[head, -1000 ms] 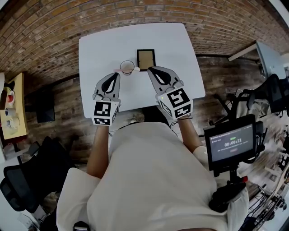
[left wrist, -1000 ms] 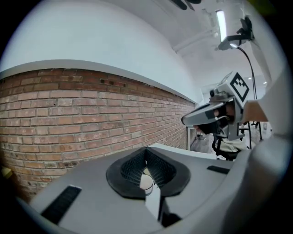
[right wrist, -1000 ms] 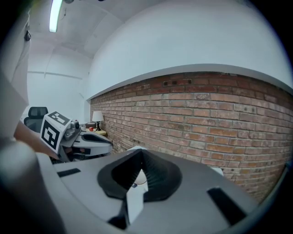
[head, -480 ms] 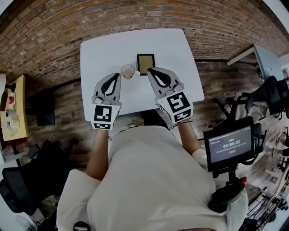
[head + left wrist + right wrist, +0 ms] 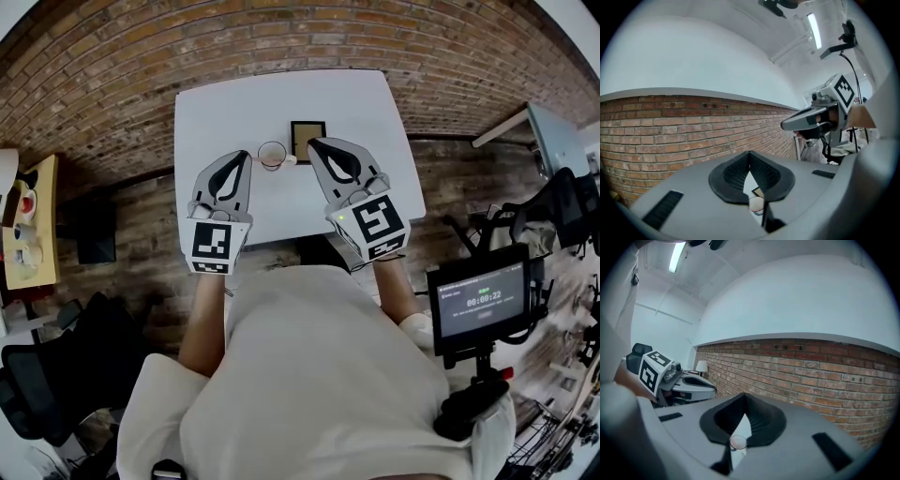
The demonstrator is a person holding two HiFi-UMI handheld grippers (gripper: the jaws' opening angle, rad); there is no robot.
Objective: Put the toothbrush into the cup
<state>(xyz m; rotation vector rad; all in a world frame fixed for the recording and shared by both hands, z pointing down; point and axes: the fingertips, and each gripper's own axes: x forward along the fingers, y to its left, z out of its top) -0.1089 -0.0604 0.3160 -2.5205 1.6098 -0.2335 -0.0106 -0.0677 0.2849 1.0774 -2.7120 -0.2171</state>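
**Two grippers held shut over a white table**
The left gripper (image 5: 246,157) and right gripper (image 5: 314,144) were held with jaws closed tip to tip, and nothing was gripped. The cup (image 5: 272,155) was seen on the table (image 5: 281,94) between their tips, beside a small frame (image 5: 307,134). The toothbrush could not be made out.

The head view looks steeply down from above the person onto the white worktop (image 5: 225,103). Each gripper view sits low behind its own jaws, facing the brick wall (image 5: 670,126). All three share the cup (image 5: 756,204).
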